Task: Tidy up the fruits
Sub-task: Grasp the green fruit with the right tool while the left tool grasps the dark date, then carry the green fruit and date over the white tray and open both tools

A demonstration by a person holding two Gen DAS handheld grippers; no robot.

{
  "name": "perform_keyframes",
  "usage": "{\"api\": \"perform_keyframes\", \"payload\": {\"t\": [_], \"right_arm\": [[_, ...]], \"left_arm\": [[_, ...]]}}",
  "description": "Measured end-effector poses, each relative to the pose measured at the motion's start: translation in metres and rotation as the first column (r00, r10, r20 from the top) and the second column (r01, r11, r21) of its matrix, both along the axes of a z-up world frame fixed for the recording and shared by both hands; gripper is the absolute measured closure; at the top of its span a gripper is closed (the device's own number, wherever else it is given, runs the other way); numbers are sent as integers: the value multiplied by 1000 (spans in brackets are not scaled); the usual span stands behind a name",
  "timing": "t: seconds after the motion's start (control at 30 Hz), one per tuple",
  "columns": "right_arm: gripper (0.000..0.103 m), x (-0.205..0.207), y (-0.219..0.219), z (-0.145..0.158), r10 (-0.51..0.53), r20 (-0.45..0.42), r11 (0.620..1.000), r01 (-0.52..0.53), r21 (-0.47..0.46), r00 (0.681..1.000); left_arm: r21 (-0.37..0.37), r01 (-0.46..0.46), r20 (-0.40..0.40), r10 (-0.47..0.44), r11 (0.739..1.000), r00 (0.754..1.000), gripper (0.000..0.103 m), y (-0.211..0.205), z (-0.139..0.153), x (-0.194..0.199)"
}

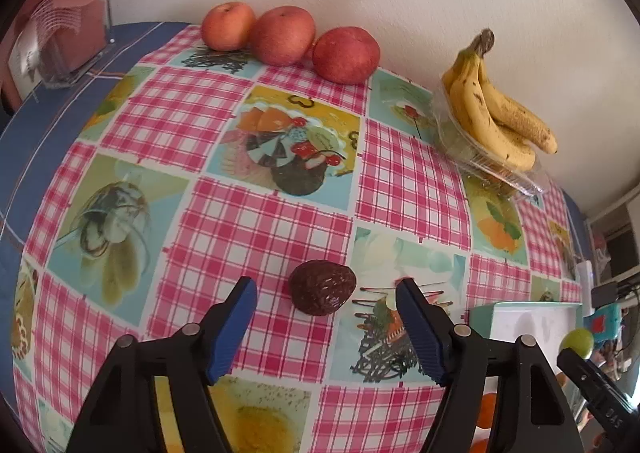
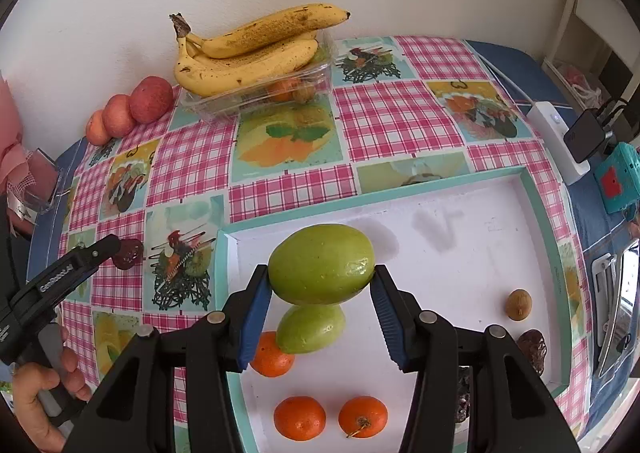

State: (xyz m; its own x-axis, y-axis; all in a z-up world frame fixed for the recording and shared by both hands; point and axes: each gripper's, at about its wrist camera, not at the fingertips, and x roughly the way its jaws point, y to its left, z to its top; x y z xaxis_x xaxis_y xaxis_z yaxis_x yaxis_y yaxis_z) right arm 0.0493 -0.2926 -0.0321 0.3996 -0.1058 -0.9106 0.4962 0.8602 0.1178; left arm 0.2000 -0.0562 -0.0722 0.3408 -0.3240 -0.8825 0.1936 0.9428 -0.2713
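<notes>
Green and smooth, the fruit [image 2: 321, 263] looks slippery squeezed at its ends in the right tongs [image 2: 321, 285] over the tray [image 2: 544, 213], while the left tongs [image 1: 326, 289] gape around a dark fruit [image 1: 322, 287].

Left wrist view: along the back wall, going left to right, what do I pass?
Clear holder with pink paper → three red apples in a row → banana bunch lying on a clear plastic container.

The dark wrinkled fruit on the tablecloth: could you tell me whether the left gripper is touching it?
Apart. The left wrist view shows the fruit beyond the left gripper, with tablecloth visible either side.
</notes>
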Motion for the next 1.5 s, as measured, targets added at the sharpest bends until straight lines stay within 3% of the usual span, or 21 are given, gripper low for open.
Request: {"api": "perform_keyframes", "payload": {"t": [0.3,0.33,0.37,0.5,0.7,1.27,1.5], "right_arm": [[51,0,-1,-1,2,1,1000,-2,4,1000],[51,0,-1,-1,1,1,1000,-1,4,1000],[51,0,-1,-1,0,0,1000,0,5,1000],[51,0,-1,0,1,2,1000,-1,6,1000],[51,1,0,2,6,6,1000,-6,5,1000],[51,-8,-2,16,17,32,1000,-17,-13,999],[51,-19,-20,17,-13,32,1000,13,-11,999]], "left_arm": [[12,-23,-30,23,1000,999,43,-5,-21,4],[8,-28,-31,28,1000,999,49,-3,-22,4],[-3,-36,-36,36,999,999,55,-1,-23,5],[-84,-76,-77,69,994,995,64,8,-26,6],[-88,-68,-71,62,994,996,65,5,-19,3],[-122,-48,5,49,991,999,65,-11,44,-18],[-159,10,9,-9,987,1000,65,-36,57,-30]]}}
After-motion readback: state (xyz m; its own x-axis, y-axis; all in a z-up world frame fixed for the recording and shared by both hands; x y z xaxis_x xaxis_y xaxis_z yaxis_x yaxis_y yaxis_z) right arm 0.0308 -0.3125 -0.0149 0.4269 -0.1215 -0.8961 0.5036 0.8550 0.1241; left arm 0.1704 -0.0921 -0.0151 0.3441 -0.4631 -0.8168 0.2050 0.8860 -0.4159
